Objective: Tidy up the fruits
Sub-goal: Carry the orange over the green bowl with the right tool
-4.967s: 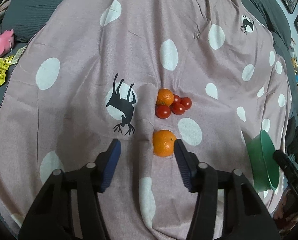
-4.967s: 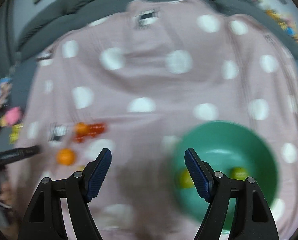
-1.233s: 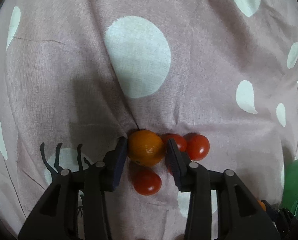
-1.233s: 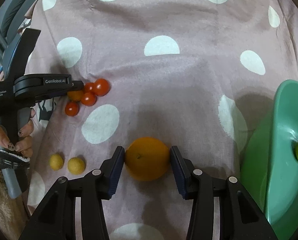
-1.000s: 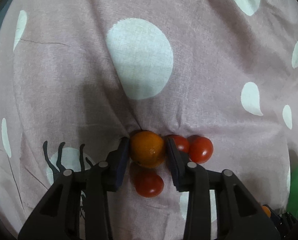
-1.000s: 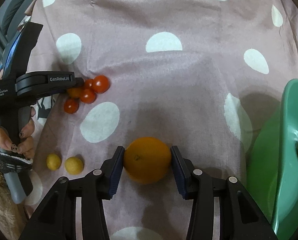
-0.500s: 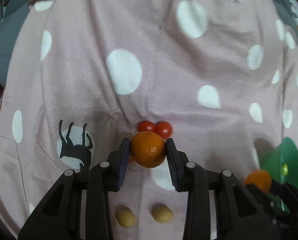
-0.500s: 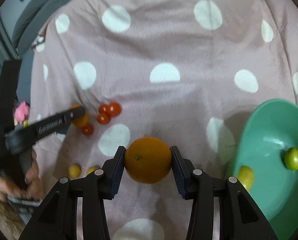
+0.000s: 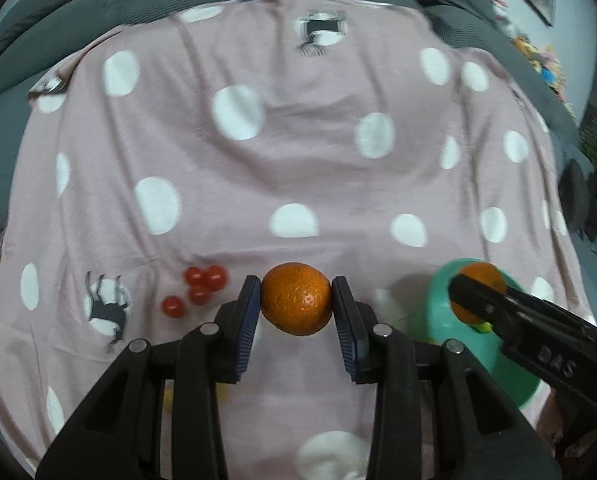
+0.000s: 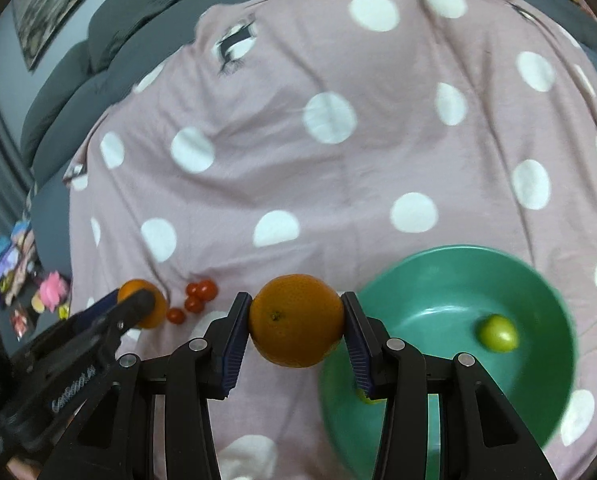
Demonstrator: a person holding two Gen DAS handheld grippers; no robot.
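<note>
The left gripper pinched a small orange; the right gripper pinched a large orange, stem dimple facing the camera.

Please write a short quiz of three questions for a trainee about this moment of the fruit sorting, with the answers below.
1. True or false: each gripper is shut on an orange.
2. Which fruit already lies inside the green bowl? A) a cherry tomato B) a green lime C) a banana
3. How many cherry tomatoes lie on the dotted blanket?

Key
1. True: the left gripper clamps one orange, and the right gripper clamps the other orange.
2. B, the green lime.
3. Four.
</note>
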